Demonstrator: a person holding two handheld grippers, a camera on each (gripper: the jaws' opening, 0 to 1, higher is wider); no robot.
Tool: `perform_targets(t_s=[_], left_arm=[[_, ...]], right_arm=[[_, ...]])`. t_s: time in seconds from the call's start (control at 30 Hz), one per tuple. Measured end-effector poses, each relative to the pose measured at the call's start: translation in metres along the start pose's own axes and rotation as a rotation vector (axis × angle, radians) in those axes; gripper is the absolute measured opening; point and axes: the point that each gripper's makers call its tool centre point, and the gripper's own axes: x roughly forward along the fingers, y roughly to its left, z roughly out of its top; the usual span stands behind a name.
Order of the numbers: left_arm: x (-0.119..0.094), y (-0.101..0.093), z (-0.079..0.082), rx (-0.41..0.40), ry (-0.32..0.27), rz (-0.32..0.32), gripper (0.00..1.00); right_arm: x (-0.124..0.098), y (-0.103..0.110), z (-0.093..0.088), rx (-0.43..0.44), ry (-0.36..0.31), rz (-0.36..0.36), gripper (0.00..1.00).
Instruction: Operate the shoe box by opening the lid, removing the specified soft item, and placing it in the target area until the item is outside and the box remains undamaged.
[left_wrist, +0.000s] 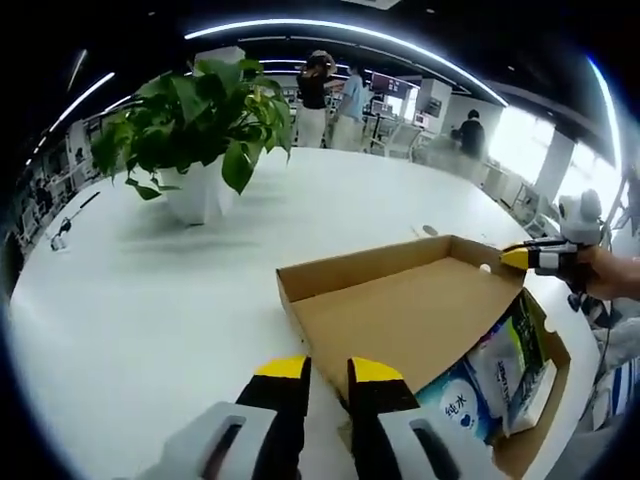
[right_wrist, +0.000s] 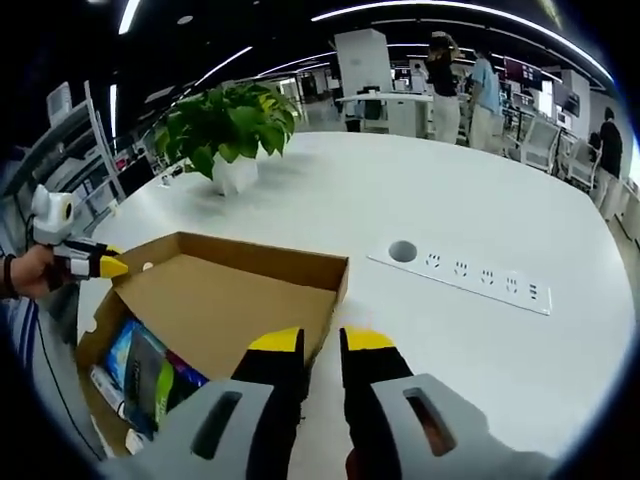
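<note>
A brown cardboard shoe box (left_wrist: 548, 345) stands on the white table with its lid (left_wrist: 400, 310) swung open, inside face up. My left gripper (left_wrist: 329, 370) is closed on one corner of the lid's rim. My right gripper (right_wrist: 321, 340) is closed on the opposite corner of the lid (right_wrist: 230, 300). Each gripper also appears across the lid in the other's view: the right gripper (left_wrist: 515, 258) in a hand, the left gripper (right_wrist: 105, 265) likewise. Inside the box lie a blue-and-white soft pack of wipes (left_wrist: 465, 400), a green packet (left_wrist: 520, 335) and other packs (right_wrist: 140, 365).
A potted leafy plant (left_wrist: 200, 190) (right_wrist: 235, 165) stands on the table beyond the box. A row of sockets (right_wrist: 470, 280) and a round cable hole (right_wrist: 402, 250) are set into the tabletop (left_wrist: 150, 310). Several people stand by desks in the background.
</note>
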Motion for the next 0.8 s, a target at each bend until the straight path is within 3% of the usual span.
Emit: perform_targets(t_s=[0.47,0.8], left_arm=[[-0.051,-0.009,0.006,-0.03,-0.106,-0.019,0.27],[-0.085,-0.036,0.011,-0.001,-0.169,-0.096,0.39]], right_arm=[[-0.064,-0.014,-0.002,0.036,-0.07,-0.003,0.29],[-0.117,-0.023,-0.021,0.048,-0.086,-0.008,0.44]])
